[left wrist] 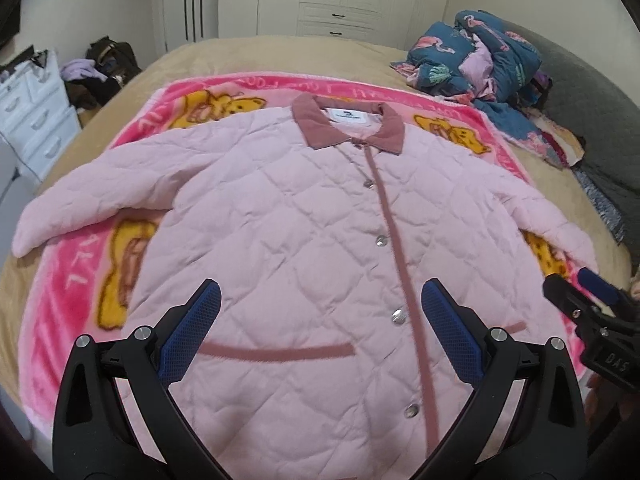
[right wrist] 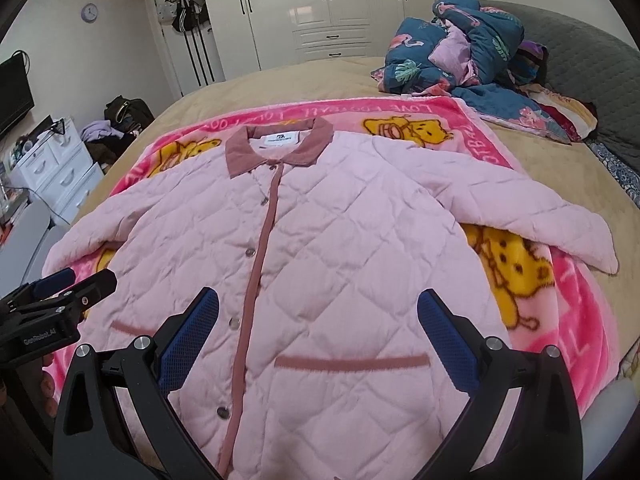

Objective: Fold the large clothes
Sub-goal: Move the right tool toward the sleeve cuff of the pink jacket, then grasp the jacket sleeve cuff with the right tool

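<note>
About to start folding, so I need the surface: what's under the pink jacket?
The jacket lies flat on a pink cartoon-bear blanket, itself spread on a beige bed cover. The blanket's middle is covered by the jacket, so anything there can't be seen.

Pink quilted jacket (left wrist: pixel 304 240) lies flat, face up, snapped shut, collar far, both sleeves spread sideways.

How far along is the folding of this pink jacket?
Done: the pink jacket lies flat, buttoned, front up on the cartoon blanket, both sleeves spread out. In hand: nothing; the left claw and right claw hover open above it. Left: every fold, sleeves and body.
</note>
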`<state>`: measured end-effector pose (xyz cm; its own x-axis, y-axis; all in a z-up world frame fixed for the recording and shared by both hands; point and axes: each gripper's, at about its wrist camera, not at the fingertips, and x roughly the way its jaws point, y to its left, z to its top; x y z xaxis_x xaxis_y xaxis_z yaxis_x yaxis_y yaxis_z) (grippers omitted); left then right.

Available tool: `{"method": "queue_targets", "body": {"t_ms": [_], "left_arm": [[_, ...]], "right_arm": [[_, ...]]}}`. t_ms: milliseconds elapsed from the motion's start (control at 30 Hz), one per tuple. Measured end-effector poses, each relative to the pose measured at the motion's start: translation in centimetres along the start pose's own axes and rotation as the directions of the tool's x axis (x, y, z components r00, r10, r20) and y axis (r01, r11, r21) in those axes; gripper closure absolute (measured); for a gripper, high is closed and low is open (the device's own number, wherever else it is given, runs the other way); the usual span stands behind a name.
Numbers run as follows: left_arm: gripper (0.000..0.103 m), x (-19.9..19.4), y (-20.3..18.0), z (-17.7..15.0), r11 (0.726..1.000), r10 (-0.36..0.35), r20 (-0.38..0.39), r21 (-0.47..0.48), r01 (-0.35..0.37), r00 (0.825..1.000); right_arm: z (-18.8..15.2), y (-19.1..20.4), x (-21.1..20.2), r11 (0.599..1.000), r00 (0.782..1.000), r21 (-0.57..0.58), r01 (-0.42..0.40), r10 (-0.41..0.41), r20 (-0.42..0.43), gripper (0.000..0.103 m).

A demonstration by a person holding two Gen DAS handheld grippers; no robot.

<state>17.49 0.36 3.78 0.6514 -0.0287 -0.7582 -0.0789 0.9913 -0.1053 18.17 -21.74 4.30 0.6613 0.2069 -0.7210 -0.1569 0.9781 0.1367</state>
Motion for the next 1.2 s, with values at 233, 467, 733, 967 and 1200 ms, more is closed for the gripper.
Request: {"method": "queue_targets", "body": {"t_ms": [233, 467, 733, 967, 1200], "left_arm": [[0.009, 1.3, -0.9, 2.7, 0.999, 0.03, 0.024, 0.028, -0.031, 0.999], [0.009, 3.1, -1.9, 5.0, 0.998, 0.035, 0.018, 0.045, -0.036, 0.999], [0.009, 5.5, -3.2, 7.3, 0.998, 0.032, 0.01, 0.051, -0.033, 0.999], [0.009, 8.0, -4.5, 8.5, 0.998, 0.03, -0.017, 0.05, -0.029, 0.999], [0.009, 10.7, -6.3, 8.8, 0.997, 0.036, -0.052, 0.067, -0.032, 0.998]], "right_arm": [[2.3, -1.1, 1.2, 1.0, 1.0, 0.021, -0.005, 0.005, 0.009, 0.004], [4.5, -3.0, 2.2, 0.998, 1.0, 0.061, 0.008, -0.01, 0.027, 0.004], [6.8, -7.0, 3.4, 0.991, 0.997, 0.122, 0.055, -0.061, 0.05, 0.004], [7.4, -12.4, 5.2, 0.968, 0.991, 0.221, 0.116, -0.127, 0.035, 0.004], [6.8, -17.7, 6.9, 0.935, 0.983, 0.31, 0.172, -0.182, 0.002, 0.004]]}}
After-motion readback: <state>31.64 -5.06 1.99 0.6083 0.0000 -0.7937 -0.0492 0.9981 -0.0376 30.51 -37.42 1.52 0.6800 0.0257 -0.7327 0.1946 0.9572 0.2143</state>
